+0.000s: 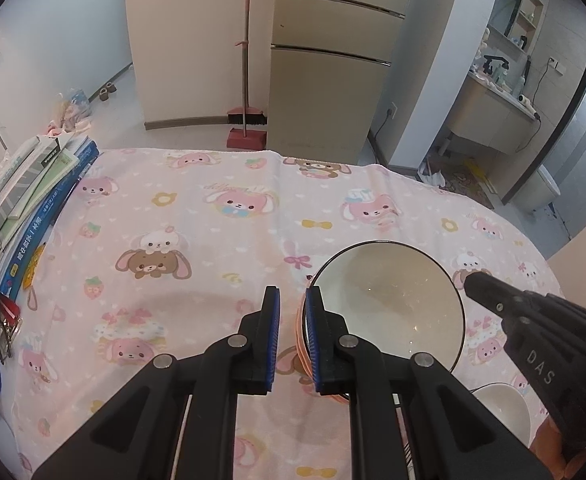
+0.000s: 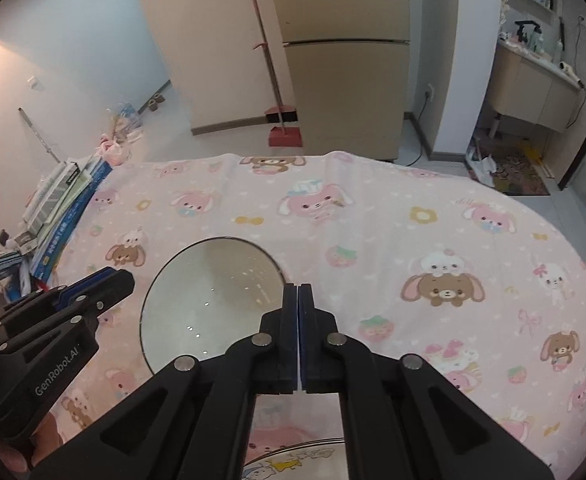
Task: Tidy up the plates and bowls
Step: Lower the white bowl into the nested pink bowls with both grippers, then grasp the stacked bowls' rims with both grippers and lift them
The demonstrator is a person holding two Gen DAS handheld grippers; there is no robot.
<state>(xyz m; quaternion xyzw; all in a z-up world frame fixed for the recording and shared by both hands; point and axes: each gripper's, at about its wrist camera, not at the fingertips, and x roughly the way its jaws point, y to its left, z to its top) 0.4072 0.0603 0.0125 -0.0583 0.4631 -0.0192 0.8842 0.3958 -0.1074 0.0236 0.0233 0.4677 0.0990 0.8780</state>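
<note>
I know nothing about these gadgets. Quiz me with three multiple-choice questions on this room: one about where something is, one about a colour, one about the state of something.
1. Where is the pile of books?
A) on top of the fridge
B) at the left edge of the pink cartoon-print tablecloth
C) on the floor beside the broom

2. What colour is the plastic dustpan standing on the floor?
A) blue
B) green
C) red

3. How does the right claw stand?
A) wide open
B) shut, with nothing in it
C) clamped on a spoon

Answers:
1 B, the books are heaped along the cloth's left side.
2 C, the pan under the broom is plainly red.
3 B, its two pads meet with nothing between them.
</note>
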